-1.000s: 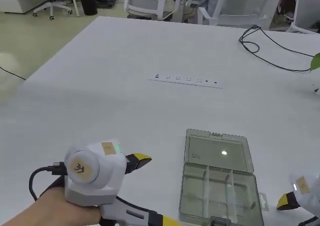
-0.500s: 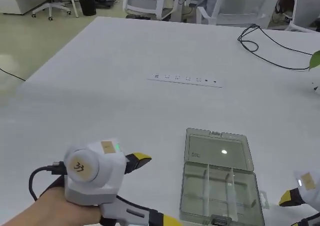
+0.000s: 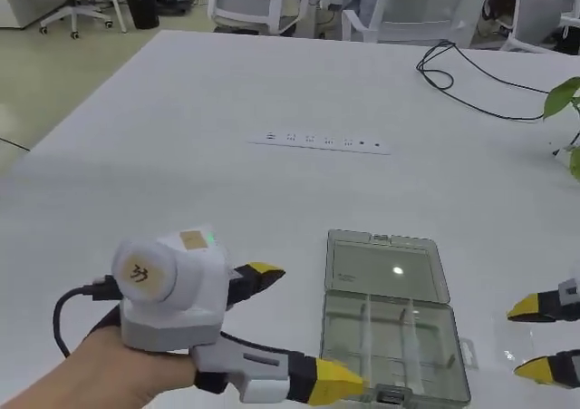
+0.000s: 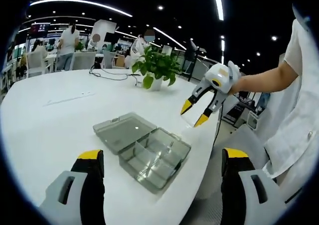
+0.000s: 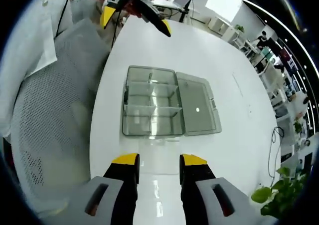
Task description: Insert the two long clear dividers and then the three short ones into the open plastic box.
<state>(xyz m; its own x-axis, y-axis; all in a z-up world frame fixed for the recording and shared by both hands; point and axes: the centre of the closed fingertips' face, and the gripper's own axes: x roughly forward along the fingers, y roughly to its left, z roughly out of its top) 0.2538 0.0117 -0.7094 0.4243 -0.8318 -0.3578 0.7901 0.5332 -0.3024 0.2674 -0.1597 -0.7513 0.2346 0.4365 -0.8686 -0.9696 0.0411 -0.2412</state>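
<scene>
The clear plastic box (image 3: pixel 391 347) lies open near the table's front edge, its lid (image 3: pixel 388 268) flat behind it. Two long clear dividers (image 3: pixel 366 326) stand in the tray, running front to back. The box (image 4: pixel 154 156) and box (image 5: pixel 149 103) also lie ahead of each gripper. A small clear piece (image 3: pixel 467 345) rests on the table by the box's right side. My left gripper (image 3: pixel 299 327) is held left of the box, open and holding nothing. My right gripper (image 3: pixel 535 338) hovers right of the box, open and holding nothing. The right gripper (image 4: pixel 198 112) appears in the left gripper view with its tips apart.
A white power strip (image 3: pixel 322 142) lies across the table's middle. A black cable (image 3: pixel 453 69) loops at the far right, by green plant leaves (image 3: pixel 566 96). Office chairs (image 3: pixel 254 1) stand beyond the far edge. A mesh chair (image 5: pixel 45 135) sits at the near edge.
The head camera has shifted. My right gripper has come further in from the right edge, both tips now showing. My left gripper has tilted a little, its lower jaw more exposed.
</scene>
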